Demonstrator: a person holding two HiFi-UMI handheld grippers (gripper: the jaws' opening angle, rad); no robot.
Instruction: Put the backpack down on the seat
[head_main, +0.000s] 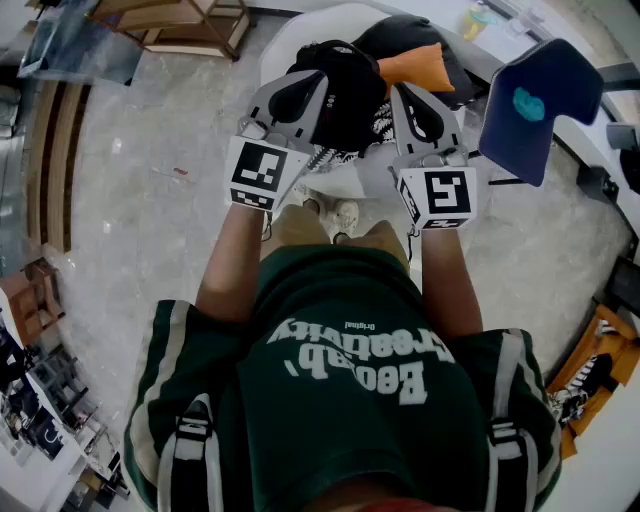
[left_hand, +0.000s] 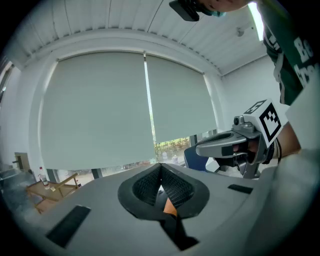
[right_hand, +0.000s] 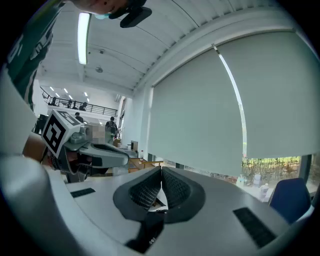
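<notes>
A black backpack (head_main: 350, 95) with an orange patch (head_main: 415, 68) hangs in the air between my two raised grippers, in front of the person's knees. Just beyond it stands a white seat (head_main: 300, 35), partly hidden by the bag. My left gripper (head_main: 308, 88) is shut on a black strap (left_hand: 175, 232) of the backpack, with orange showing under its closed pads. My right gripper (head_main: 408, 98) is also shut, and a black strap (right_hand: 147, 232) runs down from its pads. Both grippers point nearly level toward the window blinds.
A dark blue chair (head_main: 540, 95) stands close at the right of the right gripper. A wooden frame (head_main: 185, 25) sits on the floor at the far left. An orange and black bag (head_main: 595, 370) lies at the lower right. Grey marbled floor (head_main: 130, 180) spreads to the left.
</notes>
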